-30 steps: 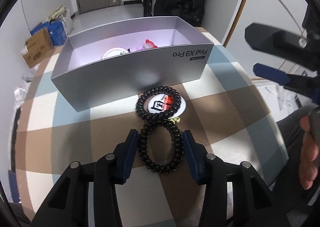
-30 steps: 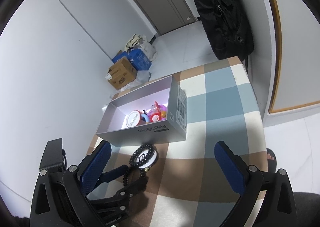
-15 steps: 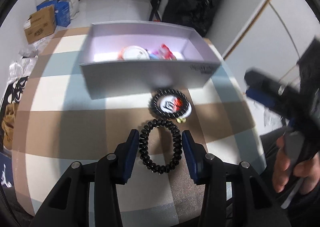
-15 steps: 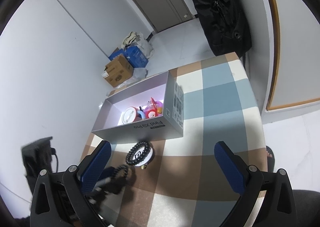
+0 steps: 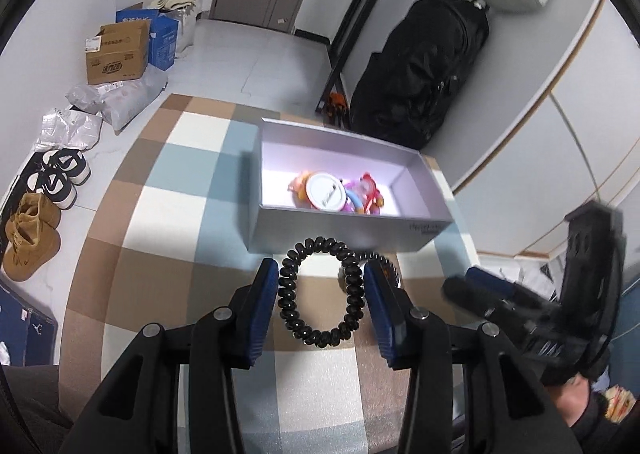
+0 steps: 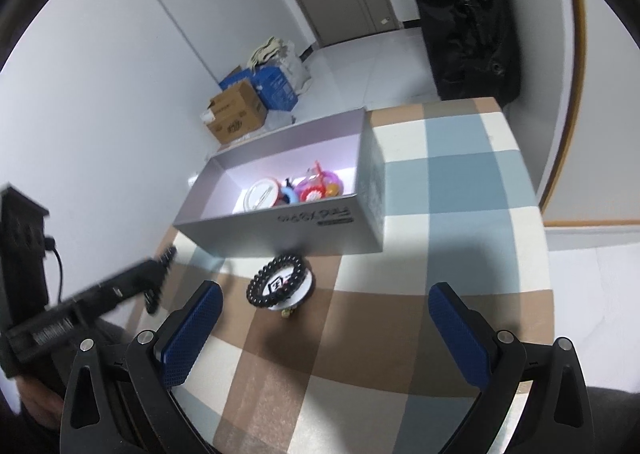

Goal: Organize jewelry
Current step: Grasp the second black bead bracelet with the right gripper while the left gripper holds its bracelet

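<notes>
Left hand-held gripper (image 5: 320, 294) clamped on black coil hair tie (image 5: 321, 290), lifted before grey box (image 5: 344, 230); right hand-held gripper (image 6: 326, 324) wide open, empty, above bead bracelet (image 6: 278, 280).

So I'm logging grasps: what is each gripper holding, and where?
Left gripper pinches the black spiral hair tie by its two opposite sides. Right gripper is open, holding nothing.
</notes>
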The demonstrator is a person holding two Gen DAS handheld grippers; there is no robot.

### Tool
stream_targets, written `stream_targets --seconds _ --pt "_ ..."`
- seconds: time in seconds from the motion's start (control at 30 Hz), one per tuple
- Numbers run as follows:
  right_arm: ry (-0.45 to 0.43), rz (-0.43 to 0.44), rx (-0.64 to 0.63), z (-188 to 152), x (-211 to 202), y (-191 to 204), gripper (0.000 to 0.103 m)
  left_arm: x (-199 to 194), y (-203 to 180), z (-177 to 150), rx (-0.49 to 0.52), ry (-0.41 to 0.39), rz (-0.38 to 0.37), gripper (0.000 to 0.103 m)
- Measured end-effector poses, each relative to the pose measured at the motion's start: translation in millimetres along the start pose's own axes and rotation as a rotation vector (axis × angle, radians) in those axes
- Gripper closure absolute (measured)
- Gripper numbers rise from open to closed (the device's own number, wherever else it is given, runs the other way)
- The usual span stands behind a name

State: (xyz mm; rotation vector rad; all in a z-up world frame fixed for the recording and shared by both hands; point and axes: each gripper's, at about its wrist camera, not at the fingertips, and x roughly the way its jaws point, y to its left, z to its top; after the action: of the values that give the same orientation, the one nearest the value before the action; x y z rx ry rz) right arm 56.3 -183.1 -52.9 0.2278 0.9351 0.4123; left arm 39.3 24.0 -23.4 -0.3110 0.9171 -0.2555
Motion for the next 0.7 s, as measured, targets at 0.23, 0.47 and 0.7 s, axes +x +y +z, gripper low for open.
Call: stream_targets --seconds 0.23,0.47,0.7 --pt "0.023 -0.012 -0.089 0 12 21 0.0 1 22 8 -0.065 -0.005 -0.033 0.065" --pt "0.048 -0.057 -0.178 0 28 45 0.005 -3 36 12 -0.107 -0.006 -0.055 0.065" --pt "0.064 -0.083 -0.237 0 41 55 0.006 -5 41 14 -0.12 -0.011 -0.077 0.065"
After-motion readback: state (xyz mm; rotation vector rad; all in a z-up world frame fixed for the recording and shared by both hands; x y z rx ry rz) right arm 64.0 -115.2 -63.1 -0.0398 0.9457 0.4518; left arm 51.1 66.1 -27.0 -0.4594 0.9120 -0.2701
